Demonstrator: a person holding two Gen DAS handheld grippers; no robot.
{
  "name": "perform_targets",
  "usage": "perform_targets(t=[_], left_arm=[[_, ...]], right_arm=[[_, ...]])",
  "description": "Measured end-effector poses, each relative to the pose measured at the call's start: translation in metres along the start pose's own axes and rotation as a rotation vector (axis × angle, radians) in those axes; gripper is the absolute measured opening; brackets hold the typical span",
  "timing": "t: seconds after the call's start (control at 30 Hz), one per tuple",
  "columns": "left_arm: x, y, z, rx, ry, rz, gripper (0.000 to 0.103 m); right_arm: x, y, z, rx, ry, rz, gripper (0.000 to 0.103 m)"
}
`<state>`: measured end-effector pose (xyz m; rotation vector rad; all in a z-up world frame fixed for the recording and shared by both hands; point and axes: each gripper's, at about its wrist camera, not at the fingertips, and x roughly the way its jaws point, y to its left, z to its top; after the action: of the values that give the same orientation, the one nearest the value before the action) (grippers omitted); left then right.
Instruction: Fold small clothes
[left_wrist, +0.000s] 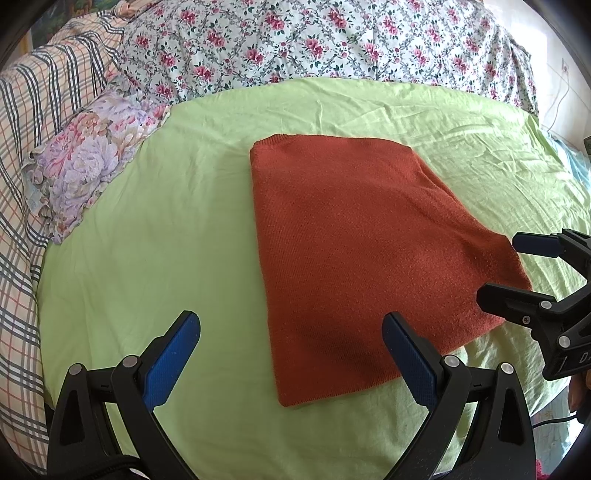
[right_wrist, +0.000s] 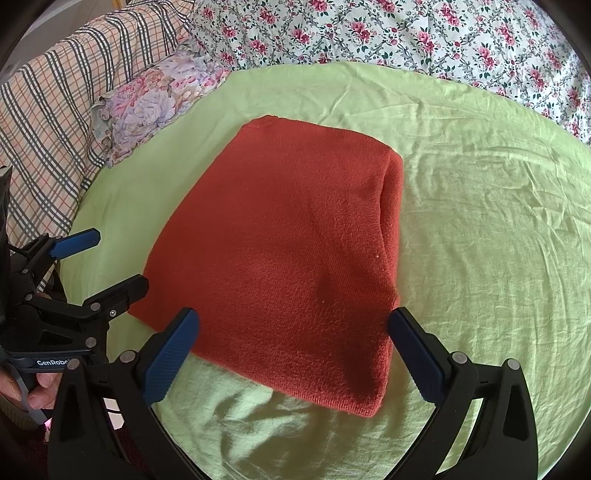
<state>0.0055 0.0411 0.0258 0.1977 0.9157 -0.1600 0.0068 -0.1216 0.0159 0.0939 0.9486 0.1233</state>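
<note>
Lying flat mid-bed: the rust-orange knit garment (left_wrist: 362, 251), folded into a rough rectangle on the light green sheet (left_wrist: 166, 240), one fold edge running down its right side in the right wrist view, layers stacked there. Left gripper (left_wrist: 291, 354) jaws spread wide, nothing between them; its right blue pad (left_wrist: 410, 362) sits over the garment's near-left part, left pad over bare sheet, contact with the fabric not clear. Right gripper (right_wrist: 293, 354) also spread wide, empty, straddling the garment's near edge, with both pads (right_wrist: 417, 354) just at the fabric's outer margins; can't tell if they touch it. Each gripper shows up in the other's camera: right one at the garment's right corner in the left view, left one at its left corner in the right view, both with jaws apart. Person's fingers (right_wrist: 22, 384) visible on the left gripper's handle. Behind the sheet: rose-print floral quilt (left_wrist: 332, 40), a purple peony-print pillow (left_wrist: 88, 162) at the left, and plaid bedding (left_wrist: 26, 177) beyond it.
</note>
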Motion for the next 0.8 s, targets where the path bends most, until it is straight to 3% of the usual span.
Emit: perform_targets(t=[0.33, 0.8], left_arm=[[0.005, 0.002, 0.003, 0.002, 0.007, 0.001, 0.099], [0.013, 0.000, 0.011, -0.002, 0.014, -0.016, 0.099]], right_arm=[[-0.008, 0.002, 0.002, 0.028, -0.044, 0.010, 0.102], [0.003, -0.009, 0.005, 0.038, -0.019, 0.021, 0.102]])
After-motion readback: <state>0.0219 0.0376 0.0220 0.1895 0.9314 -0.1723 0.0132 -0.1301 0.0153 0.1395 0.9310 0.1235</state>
